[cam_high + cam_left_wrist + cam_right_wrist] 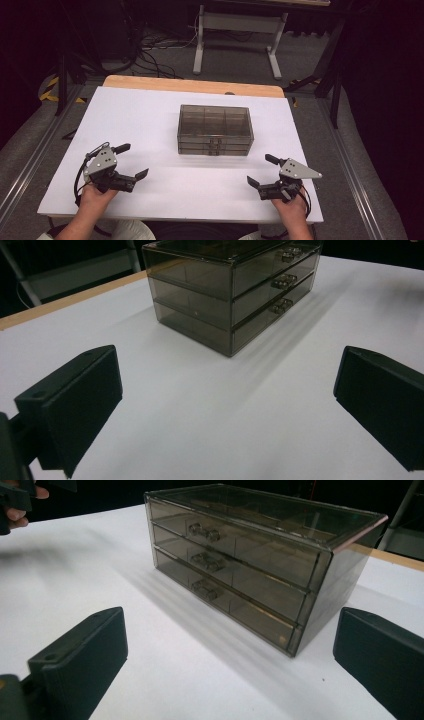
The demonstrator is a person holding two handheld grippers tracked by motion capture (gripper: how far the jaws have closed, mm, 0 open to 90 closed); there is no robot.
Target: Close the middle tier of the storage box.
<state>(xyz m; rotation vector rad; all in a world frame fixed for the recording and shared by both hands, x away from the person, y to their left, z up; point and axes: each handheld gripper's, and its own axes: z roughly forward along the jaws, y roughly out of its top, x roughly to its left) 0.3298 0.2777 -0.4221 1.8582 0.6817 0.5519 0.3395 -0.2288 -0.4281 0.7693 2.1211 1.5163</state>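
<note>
Both grippers, left gripper and right gripper, are hovering with jaws wide apart, holding nothing. The drawer box is sitting mid-table, well apart, drawers shut. Approach step is looking underway; next move probably needs reaching a drawer handle.

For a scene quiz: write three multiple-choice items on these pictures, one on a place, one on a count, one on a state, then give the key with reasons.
1. Where does the drawer box stand?
A. on the white board, between and beyond the two grippers
B. on the floor beside the table
C. between the left gripper's jaws

2. How many drawers does the box have?
A. one
B. three
C. five

3. How do the drawers stand?
A. all pushed in
B. the top one pulled out
C. all taken out

Key: 1 A, the high view shows it mid-board, with the left gripper and right gripper nearer the person; 2 B, three handles sit stacked on its front; 3 A, the fronts lie flush.
</note>
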